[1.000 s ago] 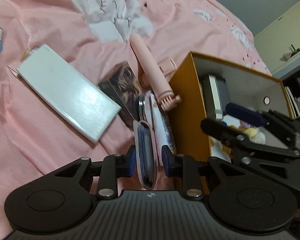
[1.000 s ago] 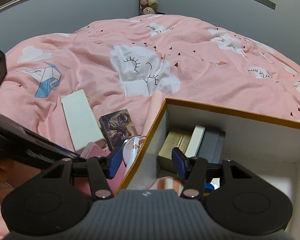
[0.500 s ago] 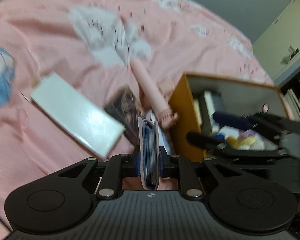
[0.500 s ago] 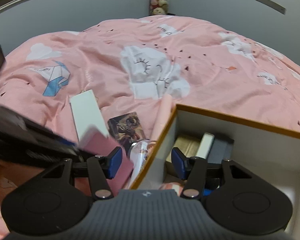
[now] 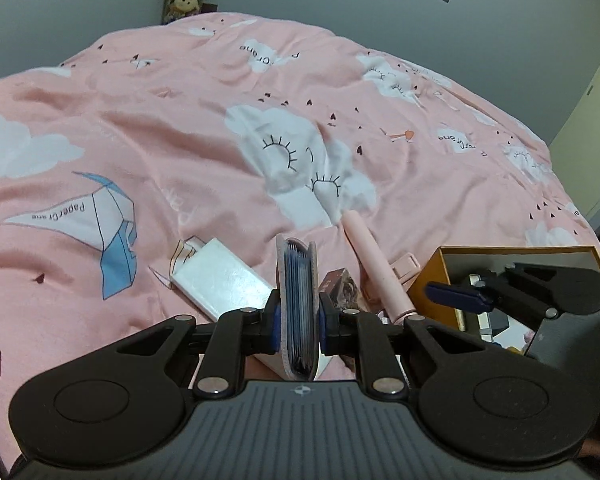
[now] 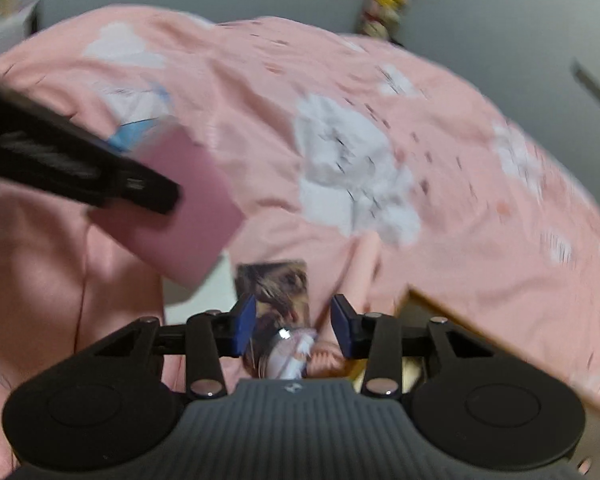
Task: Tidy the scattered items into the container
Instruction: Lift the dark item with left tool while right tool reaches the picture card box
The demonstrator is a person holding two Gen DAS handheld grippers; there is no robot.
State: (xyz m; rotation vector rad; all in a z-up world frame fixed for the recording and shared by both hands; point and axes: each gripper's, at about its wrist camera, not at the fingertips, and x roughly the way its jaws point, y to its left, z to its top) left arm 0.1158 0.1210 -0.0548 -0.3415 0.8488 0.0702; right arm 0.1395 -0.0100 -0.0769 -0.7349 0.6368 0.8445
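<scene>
We see the left gripper (image 5: 298,316) clamped on a pink card wallet (image 5: 297,308), held upright above the bedspread (image 5: 180,128). The white box (image 5: 220,280), picture card (image 5: 342,286) and pink stick (image 5: 376,268) lie around 12 o'clock; the orange box (image 5: 434,276) sits at 2 o'clock. Right gripper (image 6: 294,326) gapes, empty.

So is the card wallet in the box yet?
Not yet: the card wallet is pinched upright in the left gripper, above the bedspread, left of the box.

Pink bed (image 5: 220,128) bears white box (image 5: 220,280), pink stick (image 5: 376,264), orange container (image 5: 432,280).
</scene>
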